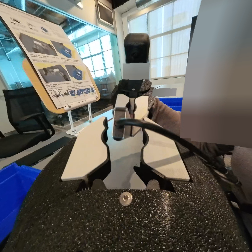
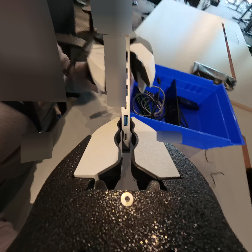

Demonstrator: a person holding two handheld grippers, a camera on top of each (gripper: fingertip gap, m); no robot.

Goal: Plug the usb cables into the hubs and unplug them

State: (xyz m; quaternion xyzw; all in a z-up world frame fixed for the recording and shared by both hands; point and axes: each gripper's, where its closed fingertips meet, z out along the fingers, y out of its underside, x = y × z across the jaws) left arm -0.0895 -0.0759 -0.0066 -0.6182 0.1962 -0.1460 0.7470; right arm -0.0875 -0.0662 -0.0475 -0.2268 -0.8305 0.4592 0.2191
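My right gripper point(image 2: 126, 120) is shut on a thin grey hub point(image 2: 126, 137), held on edge, with a row of ports along its narrow side. In the left wrist view the hub point(image 1: 118, 122) shows end-on in the right gripper point(image 1: 130, 106). A black cable point(image 1: 156, 129) leaves that end and runs down to the right. My left gripper point(image 1: 124, 122) is open and empty, facing the hub's end. In the right wrist view the left gripper point(image 2: 122, 89) has its white fingers point(image 2: 144, 65) spread on either side of the hub's far end.
A blue bin point(image 2: 204, 141) to the right holds coiled cables point(image 2: 150, 102) and a black divider point(image 2: 173, 103). Another blue bin point(image 1: 13, 184) is at lower left. An instruction board point(image 1: 54, 61) on a stand and a black chair point(image 1: 27, 122) are to the left. The white table point(image 2: 177, 34) extends beyond. Left tips to right tips: about 4 centimeters.
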